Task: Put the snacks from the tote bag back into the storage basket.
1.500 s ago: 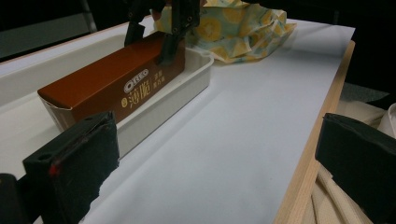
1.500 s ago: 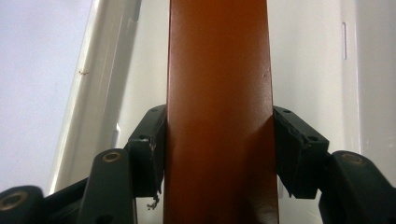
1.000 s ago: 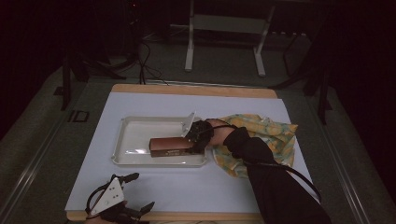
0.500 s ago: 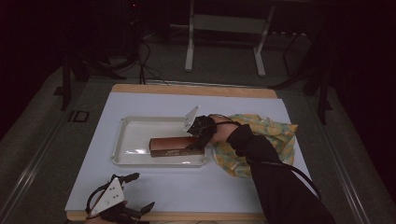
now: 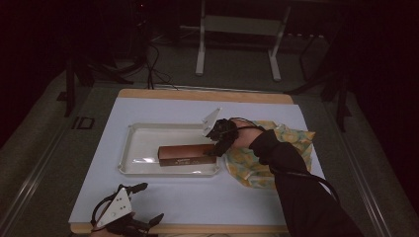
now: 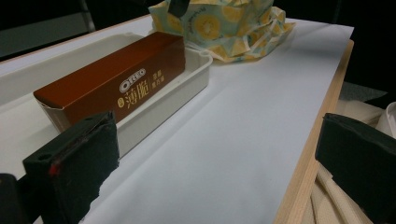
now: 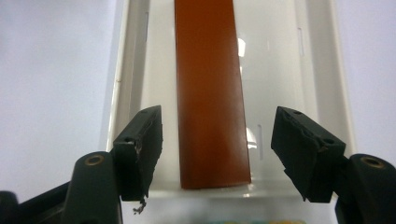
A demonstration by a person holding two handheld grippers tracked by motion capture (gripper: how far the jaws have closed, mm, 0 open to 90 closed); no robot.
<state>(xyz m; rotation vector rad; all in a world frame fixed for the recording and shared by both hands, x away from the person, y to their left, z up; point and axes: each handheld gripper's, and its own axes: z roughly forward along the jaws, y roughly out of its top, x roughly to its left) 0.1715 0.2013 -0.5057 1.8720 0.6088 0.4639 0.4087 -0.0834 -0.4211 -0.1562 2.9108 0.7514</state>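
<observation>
A long brown Oreo box [image 5: 185,154] lies flat in the white tray [image 5: 138,148] at mid-table. My right gripper [image 5: 216,143] hovers at the box's right end. In the right gripper view it is open [image 7: 217,140], one jaw on each side of the box's near end [image 7: 210,93] with a gap on both sides, above the tray [image 7: 289,56]. My left gripper [image 5: 153,201] rests open at the table's front left edge. Its own view [image 6: 215,154] looks across bare paper toward the box [image 6: 116,84] and the tray [image 6: 187,79].
A yellow patterned cloth [image 5: 291,143] lies crumpled just right of the tray, under the person's dark sleeve [image 5: 296,187]. White paper [image 5: 207,197] covers the wooden table. Metal stand legs [image 5: 200,49] and cables sit on the floor beyond the far edge.
My right gripper has drawn slightly to the right along the box, so more of the box's right end shows. The box, tray and left gripper have stayed put.
</observation>
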